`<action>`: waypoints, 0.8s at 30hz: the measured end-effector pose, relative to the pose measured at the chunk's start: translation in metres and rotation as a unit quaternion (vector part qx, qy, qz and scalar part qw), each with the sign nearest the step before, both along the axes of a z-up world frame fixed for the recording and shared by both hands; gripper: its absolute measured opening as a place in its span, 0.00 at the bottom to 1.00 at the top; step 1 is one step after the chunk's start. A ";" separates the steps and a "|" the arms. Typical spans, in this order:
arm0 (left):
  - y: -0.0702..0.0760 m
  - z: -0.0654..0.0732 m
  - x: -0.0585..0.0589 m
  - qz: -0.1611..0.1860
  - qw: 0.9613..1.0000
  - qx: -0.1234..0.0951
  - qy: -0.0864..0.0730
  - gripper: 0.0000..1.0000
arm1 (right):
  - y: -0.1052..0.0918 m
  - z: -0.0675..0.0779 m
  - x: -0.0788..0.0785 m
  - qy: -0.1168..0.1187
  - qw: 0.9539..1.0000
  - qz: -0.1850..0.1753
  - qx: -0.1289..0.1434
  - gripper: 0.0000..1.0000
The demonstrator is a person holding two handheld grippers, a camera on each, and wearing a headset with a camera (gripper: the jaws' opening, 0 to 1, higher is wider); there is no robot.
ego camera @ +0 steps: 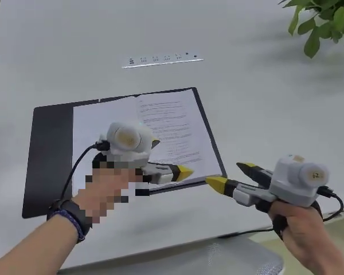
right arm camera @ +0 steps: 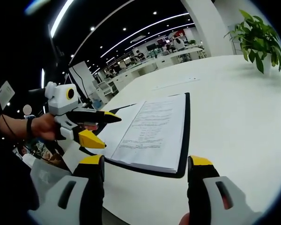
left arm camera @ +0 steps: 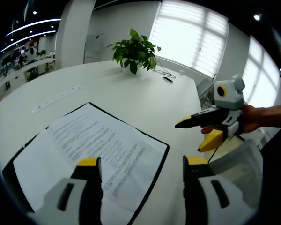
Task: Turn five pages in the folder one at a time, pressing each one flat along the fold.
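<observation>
Under the left gripper (left arm camera: 143, 164), folder (ego camera: 46, 154): lies open on the white counter (ego camera: 264, 103), with its printed right-hand page (ego camera: 172, 129) below and ahead of the jaws.
Left gripper: jaws wide apart, holding nothing, above the page's near edge.
Right gripper (right arm camera: 147, 161): jaws wide apart, empty, just off the folder's near right corner, pointing towards the left gripper.
Plant (ego camera: 324, 20): well beyond the right gripper.

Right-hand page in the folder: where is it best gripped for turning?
Likely the page by its free outer edge near the lower corner, from the right with the right gripper: it lies flat, inner edge held at the fold.
</observation>
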State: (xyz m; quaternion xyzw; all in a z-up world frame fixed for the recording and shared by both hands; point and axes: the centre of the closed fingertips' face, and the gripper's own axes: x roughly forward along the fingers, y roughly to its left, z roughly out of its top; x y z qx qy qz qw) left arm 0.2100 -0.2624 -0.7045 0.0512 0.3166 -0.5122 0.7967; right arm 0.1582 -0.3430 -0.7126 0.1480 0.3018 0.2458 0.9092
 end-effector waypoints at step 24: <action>-0.065 -0.071 0.016 -0.023 0.996 0.085 -0.026 0.76 | 0.001 -0.017 -0.016 0.041 0.999 0.015 -0.002 0.66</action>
